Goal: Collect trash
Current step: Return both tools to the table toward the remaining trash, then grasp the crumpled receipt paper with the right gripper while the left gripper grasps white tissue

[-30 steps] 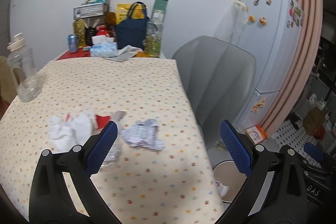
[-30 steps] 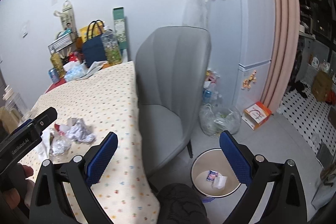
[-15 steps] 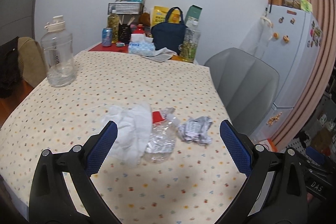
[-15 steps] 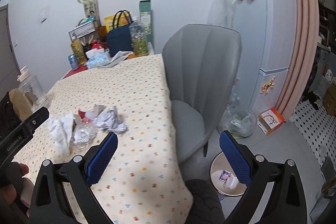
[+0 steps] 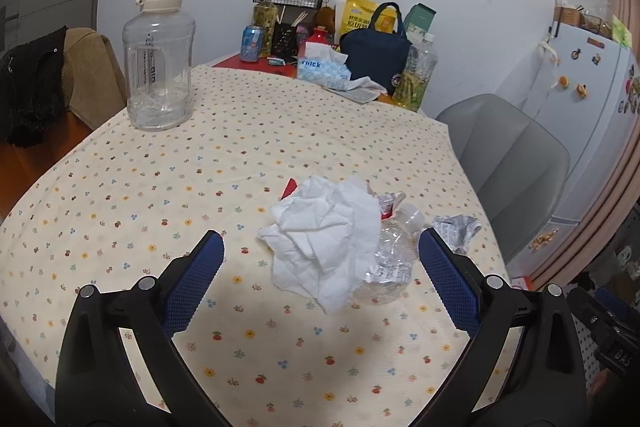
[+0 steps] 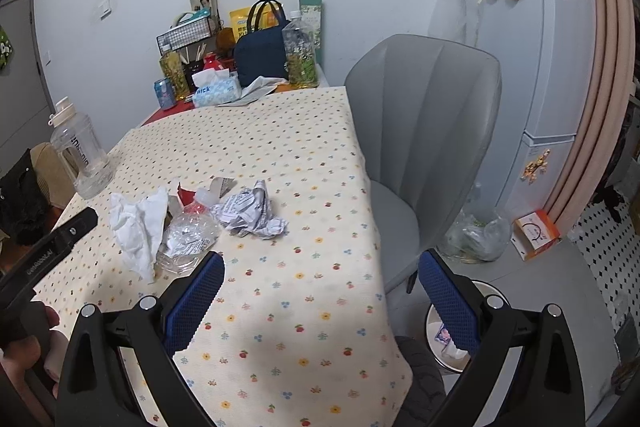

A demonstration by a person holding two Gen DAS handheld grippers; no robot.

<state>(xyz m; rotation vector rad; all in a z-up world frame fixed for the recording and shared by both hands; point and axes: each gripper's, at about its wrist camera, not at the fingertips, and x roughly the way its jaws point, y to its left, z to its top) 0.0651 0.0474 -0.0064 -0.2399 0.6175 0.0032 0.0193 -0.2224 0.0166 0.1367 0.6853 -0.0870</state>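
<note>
Floral-cloth table point(image 5: 120, 187): left gripper point(image 5: 320, 259) has swung in over crumpled white tissue point(image 5: 324, 227) and crushed clear plastic bottle point(image 5: 394, 259), jaws apart, empty; right gripper point(image 6: 320, 277) also agape, so pickup is next.

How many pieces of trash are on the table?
4, in one clump: a white tissue on the left, a crushed clear bottle beside it, a printed paper ball on the right, and a red wrapper behind. More may hide underneath.

Crumpled tissue point(image 5: 324, 231), crushed bottle point(image 5: 390, 267), wadded paper point(image 5: 456, 229) touching on tablecloth point(image 5: 200, 187)
</note>
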